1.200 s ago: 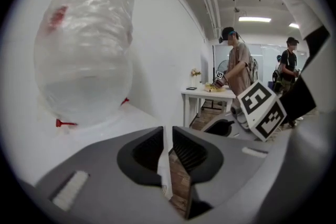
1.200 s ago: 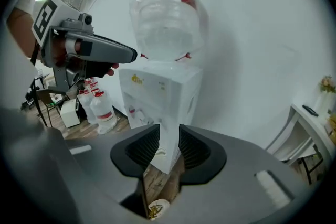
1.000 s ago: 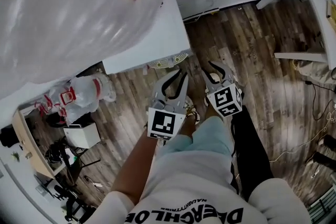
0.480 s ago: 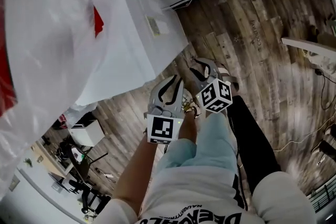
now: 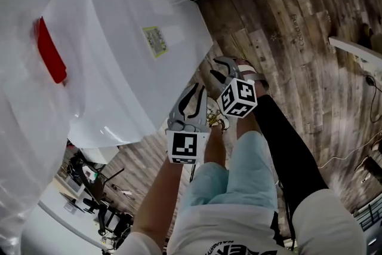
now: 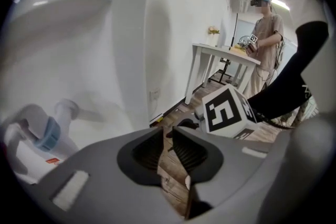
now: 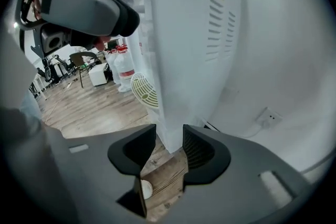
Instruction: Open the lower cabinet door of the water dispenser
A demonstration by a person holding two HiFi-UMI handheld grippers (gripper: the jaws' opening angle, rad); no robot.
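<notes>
The white water dispenser (image 5: 119, 74) fills the left of the head view, with a red part (image 5: 49, 57) and a yellow label (image 5: 155, 40) on it. Its vented side (image 7: 189, 34) stands just ahead in the right gripper view. I cannot make out the lower cabinet door in any view. My left gripper (image 5: 200, 90) hangs beside the dispenser's lower corner, its jaws a narrow gap apart with nothing between them (image 6: 166, 131). My right gripper (image 5: 216, 71) is just right of it. Its jaws are opening and hold nothing (image 7: 169, 131). Neither gripper touches the dispenser.
A round white fan (image 7: 144, 89) and water bottles (image 7: 122, 68) stand on the wood floor beyond the dispenser. A wall socket (image 7: 268, 115) sits low on the right. A white table (image 6: 220, 55) with a person (image 6: 265, 34) beside it is farther off.
Both grippers have sunk toward the floor beside the dispenser, which now fills more of the head view. The right jaws stand wider apart.
</notes>
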